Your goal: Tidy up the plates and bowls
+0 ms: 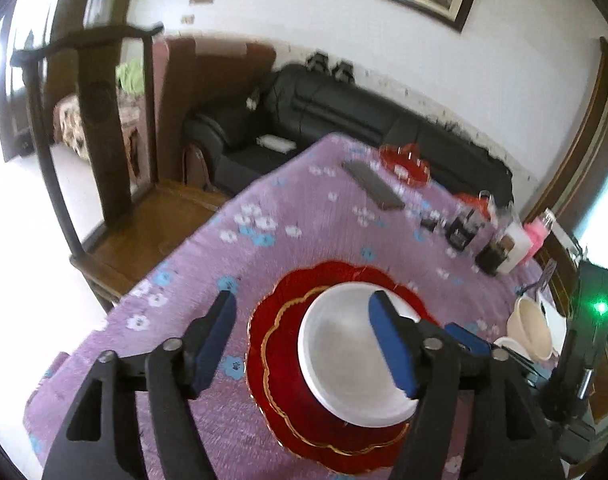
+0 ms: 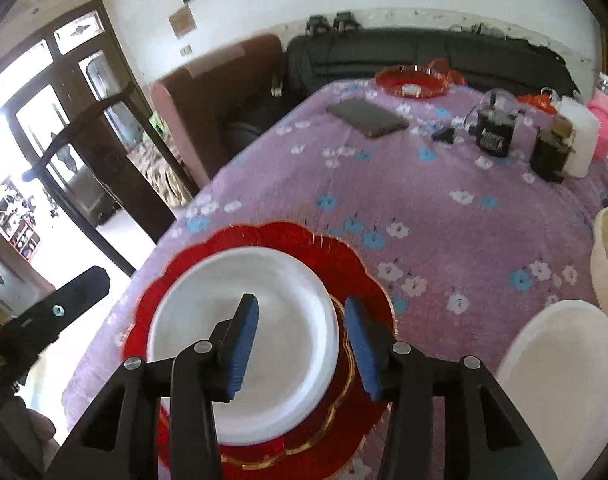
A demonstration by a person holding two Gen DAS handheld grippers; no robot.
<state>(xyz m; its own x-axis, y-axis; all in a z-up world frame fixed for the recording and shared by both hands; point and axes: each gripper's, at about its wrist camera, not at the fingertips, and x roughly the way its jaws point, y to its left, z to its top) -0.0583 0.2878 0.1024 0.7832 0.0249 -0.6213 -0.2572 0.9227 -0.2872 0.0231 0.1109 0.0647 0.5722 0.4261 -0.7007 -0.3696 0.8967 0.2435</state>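
A white plate (image 1: 343, 364) lies on a red scalloped plate with a gold line (image 1: 280, 364) on the purple flowered tablecloth. My left gripper (image 1: 304, 344) is open and empty above the plates' left side. In the right wrist view the white plate (image 2: 280, 328) sits on the red plate (image 2: 367, 280), and my right gripper (image 2: 302, 346) is open with its jaws astride the white plate's right rim, not closed on it. A white bowl (image 2: 563, 376) and a cream bowl (image 2: 607, 268) stand to the right. The cream bowl also shows in the left wrist view (image 1: 529, 328).
At the far end of the table are a red glass tray (image 2: 411, 82), a dark flat phone-like slab (image 2: 367, 117), dark jars (image 2: 493, 132), a white cylinder (image 2: 581, 140) and a pink item (image 2: 603, 128). A wooden chair (image 1: 104, 152) stands at the table's left edge. A black sofa (image 1: 343, 112) is behind.
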